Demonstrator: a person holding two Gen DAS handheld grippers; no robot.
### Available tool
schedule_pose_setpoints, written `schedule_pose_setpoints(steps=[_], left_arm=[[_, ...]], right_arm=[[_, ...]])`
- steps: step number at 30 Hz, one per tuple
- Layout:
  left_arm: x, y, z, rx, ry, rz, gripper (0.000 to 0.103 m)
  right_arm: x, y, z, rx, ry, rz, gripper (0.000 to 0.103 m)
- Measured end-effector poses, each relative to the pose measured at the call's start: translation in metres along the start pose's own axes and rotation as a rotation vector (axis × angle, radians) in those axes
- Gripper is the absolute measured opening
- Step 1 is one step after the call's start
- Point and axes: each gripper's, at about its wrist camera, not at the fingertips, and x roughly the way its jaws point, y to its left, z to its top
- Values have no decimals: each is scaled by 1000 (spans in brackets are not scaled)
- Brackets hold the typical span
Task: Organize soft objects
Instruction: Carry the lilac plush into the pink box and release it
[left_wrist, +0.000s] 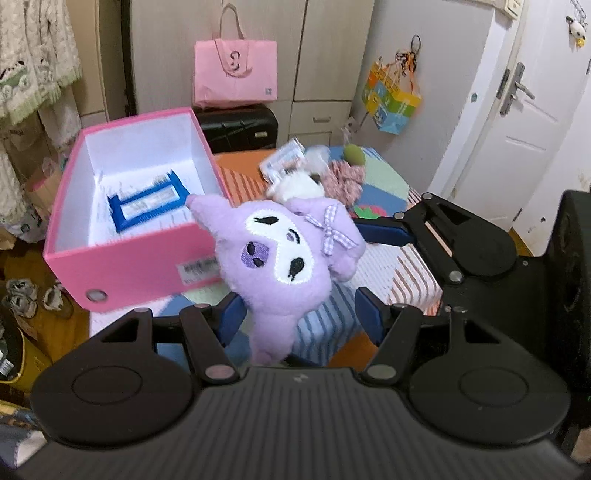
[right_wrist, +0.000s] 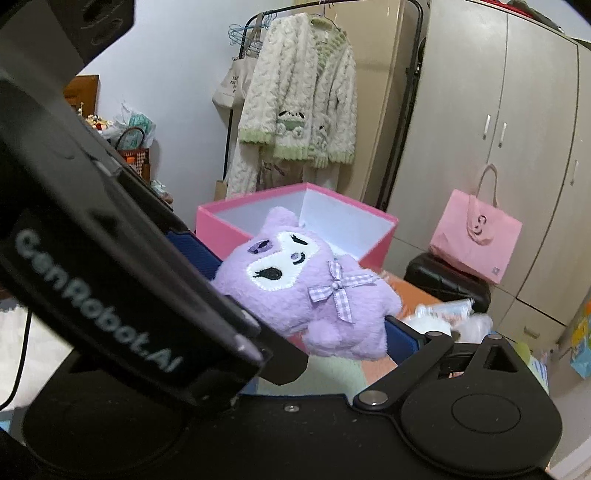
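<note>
A purple plush toy (left_wrist: 277, 254) with a white face and a checked bow hangs in the air in front of an open pink box (left_wrist: 129, 266). In the right wrist view my right gripper (right_wrist: 303, 295) is shut on the plush (right_wrist: 295, 291), with blue pads on either side of it. One right finger (left_wrist: 384, 230) reaches the toy's bow side. My left gripper (left_wrist: 301, 314) stands around the toy's lower body. Its left pad touches the plush and its right pad stays apart. The pink box (right_wrist: 376, 243) is white inside and holds a blue-and-white item (left_wrist: 147, 203).
More soft things lie on the patterned bedspread (left_wrist: 391, 273) behind the plush: a white toy (left_wrist: 299, 186), a floral piece (left_wrist: 343, 181) and a packet (left_wrist: 284, 160). A pink bag (left_wrist: 236, 70) sits on a black case (left_wrist: 240, 125). A fluffy robe (right_wrist: 306, 110) hangs on a rack.
</note>
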Motion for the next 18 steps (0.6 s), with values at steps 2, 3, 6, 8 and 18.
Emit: schedule_pose_setpoints(steps=[2, 3, 6, 8, 18], left_arm=[[-3, 9, 8, -5, -12, 4, 63], [-4, 14, 13, -8, -17, 6, 63], [-4, 26, 26, -18, -42, 14, 63], [-3, 36, 35, -23, -61, 23, 63], [20, 83, 79, -48, -95, 36, 63]], right_arm=[[7, -2, 10, 2, -3, 8, 100], [11, -3, 16, 1, -5, 10, 100], [24, -6, 32, -9, -16, 18, 100], [33, -9, 41, -19, -21, 25, 100], [89, -39, 80, -7, -27, 69, 100]])
